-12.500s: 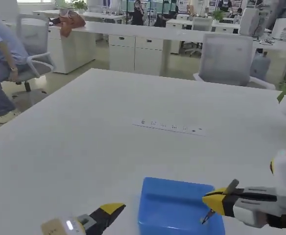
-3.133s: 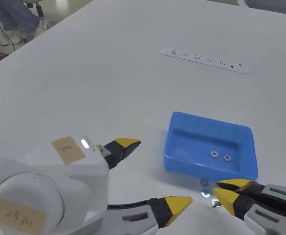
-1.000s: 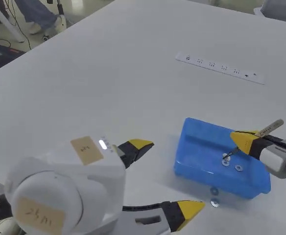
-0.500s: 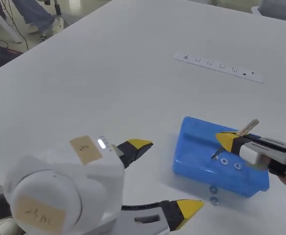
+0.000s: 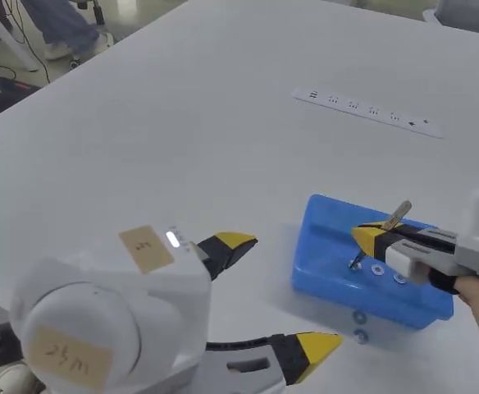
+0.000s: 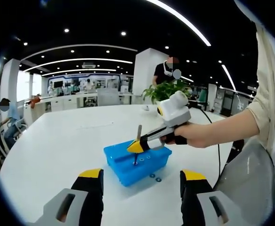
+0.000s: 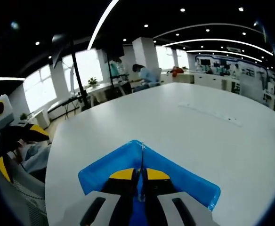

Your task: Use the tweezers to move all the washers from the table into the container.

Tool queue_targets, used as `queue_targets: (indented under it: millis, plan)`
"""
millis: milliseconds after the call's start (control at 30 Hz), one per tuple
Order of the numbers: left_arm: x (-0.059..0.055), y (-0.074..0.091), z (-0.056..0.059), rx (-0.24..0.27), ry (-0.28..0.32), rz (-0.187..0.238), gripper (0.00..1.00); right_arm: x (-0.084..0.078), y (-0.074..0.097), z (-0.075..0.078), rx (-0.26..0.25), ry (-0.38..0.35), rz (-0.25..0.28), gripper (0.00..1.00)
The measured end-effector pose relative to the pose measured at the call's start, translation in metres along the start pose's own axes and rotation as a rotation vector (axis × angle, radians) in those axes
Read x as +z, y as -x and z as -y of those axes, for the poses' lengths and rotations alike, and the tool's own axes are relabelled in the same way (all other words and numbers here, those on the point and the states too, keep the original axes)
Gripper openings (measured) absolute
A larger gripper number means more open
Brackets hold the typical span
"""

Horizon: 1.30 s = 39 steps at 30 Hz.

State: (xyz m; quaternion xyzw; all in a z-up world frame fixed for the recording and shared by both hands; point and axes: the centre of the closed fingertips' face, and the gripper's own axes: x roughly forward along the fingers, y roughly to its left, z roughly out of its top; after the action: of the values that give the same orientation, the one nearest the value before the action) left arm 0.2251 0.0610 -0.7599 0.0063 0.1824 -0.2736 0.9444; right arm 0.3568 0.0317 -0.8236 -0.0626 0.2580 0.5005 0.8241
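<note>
Tweezers (image 5: pixel 398 215) farther left over container (image 5: pixel 346 291)

I log a white table (image 5: pixel 141 123) with a blue container (image 5: pixel 317 271) sitting on it toward my side. A washer (image 5: pixel 359 317) and a second washer (image 5: pixel 361 334) lie on the bare top just beside the container's near wall. A white power strip (image 5: pixel 369 112) lies flat farther back, well apart

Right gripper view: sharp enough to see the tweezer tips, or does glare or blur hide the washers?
Right gripper view: fisheye-bent, tweezers a thin soft line over the container, tips unresolved. Head view: even light, no glare; washers in the container and on the table small but readable. Left gripper view: bright ceiling strips, table evenly lit.
</note>
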Motion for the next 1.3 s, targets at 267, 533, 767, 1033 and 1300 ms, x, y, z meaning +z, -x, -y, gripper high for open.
queue_targets:
  millis: [267, 533, 767, 1033, 1300]
  plan:
    - [0.001, 0.000, 0.000, 0.000, 0.002, 0.002, 0.66, 0.014, 0.015, -0.004, 0.003, 0.008, 0.052, 0.04]
    - [0.000, 0.000, 0.001, -0.001, -0.001, 0.001, 0.66, 0.035, 0.038, -0.009, 0.002, -0.041, 0.140, 0.04]
    - [0.000, 0.000, 0.002, -0.006, -0.007, -0.002, 0.65, 0.040, 0.057, -0.023, 0.020, -0.043, 0.169, 0.04]
    - [0.000, 0.000, 0.003, -0.008, -0.006, -0.001, 0.65, 0.027, 0.070, -0.042, 0.057, -0.089, 0.173, 0.04]
    - [0.000, 0.000, 0.002, -0.007, -0.007, -0.001, 0.65, -0.008, 0.065, -0.055, 0.084, -0.114, 0.103, 0.04]
